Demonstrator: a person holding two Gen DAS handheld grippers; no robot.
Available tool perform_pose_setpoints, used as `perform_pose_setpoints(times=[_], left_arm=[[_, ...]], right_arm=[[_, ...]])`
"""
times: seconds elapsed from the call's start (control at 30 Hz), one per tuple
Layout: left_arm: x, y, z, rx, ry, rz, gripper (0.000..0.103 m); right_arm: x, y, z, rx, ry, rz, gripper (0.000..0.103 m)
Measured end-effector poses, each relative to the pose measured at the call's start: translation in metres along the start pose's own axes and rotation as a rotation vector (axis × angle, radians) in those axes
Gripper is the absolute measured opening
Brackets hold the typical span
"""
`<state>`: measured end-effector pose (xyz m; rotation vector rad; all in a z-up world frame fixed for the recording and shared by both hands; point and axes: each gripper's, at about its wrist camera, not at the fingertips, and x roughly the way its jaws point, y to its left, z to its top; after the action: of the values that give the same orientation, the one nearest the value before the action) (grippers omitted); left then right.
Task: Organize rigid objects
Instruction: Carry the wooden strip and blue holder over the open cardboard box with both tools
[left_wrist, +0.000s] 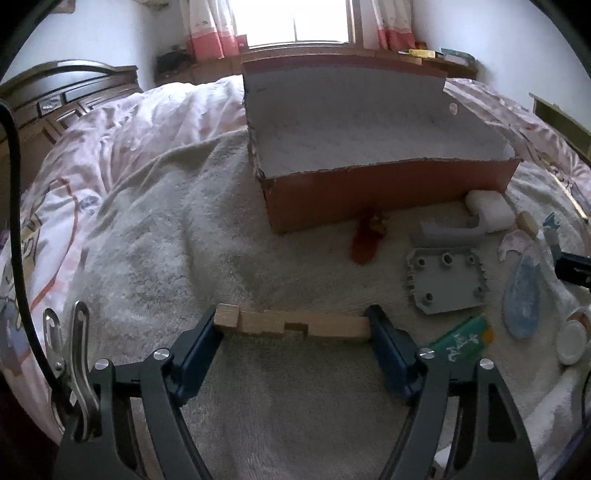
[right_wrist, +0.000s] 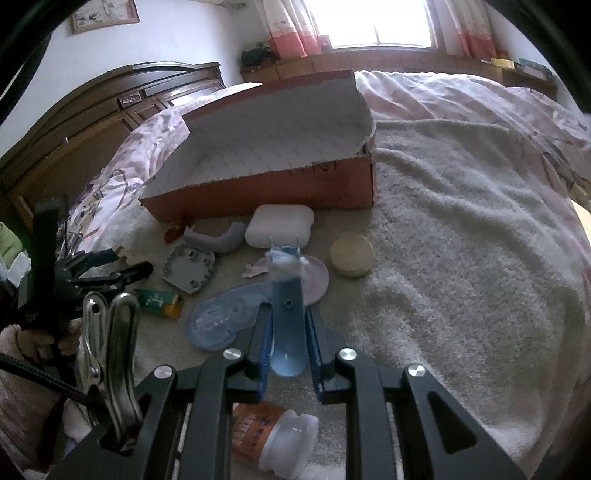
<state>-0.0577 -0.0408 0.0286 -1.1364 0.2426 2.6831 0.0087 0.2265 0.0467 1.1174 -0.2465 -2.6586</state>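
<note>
Spanning a notched wooden block (left_wrist: 291, 326), left tongs (left_wrist: 295, 325); right tongs (right_wrist: 288, 328) pinching a half-hidden blue tool (right_wrist: 287, 325).

A notched block (left_wrist: 291, 326) of pale, unfinished wood lies on a nubbly cream towel (left_wrist: 155, 236). The open box (left_wrist: 369, 184) is matt cardboard, its cut rim ragged. The razor handle (right_wrist: 288, 325) is glossy translucent blue plastic, the grey plate (left_wrist: 447, 282) dull moulded plastic.
</note>
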Motion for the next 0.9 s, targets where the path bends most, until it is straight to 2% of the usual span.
perform_pose_setpoints(times=[0.23,0.5,0.9], left_arm=[[-0.026,-0.006,0.006,-0.024,-0.054,-0.025,0.078],[-0.049,-0.02,0.029,-0.044,-0.117,-0.058,0.078],[-0.033,-0.032,0.072,-0.094,-0.121,-0.079,0.078]], right_arm=[[-0.004,0.003,0.004,-0.011,-0.007,0.01,0.019],[-0.009,0.012,0.016,-0.046,-0.029,0.022,0.019],[-0.004,0.017,0.059,-0.063,-0.069,0.043,0.019]])
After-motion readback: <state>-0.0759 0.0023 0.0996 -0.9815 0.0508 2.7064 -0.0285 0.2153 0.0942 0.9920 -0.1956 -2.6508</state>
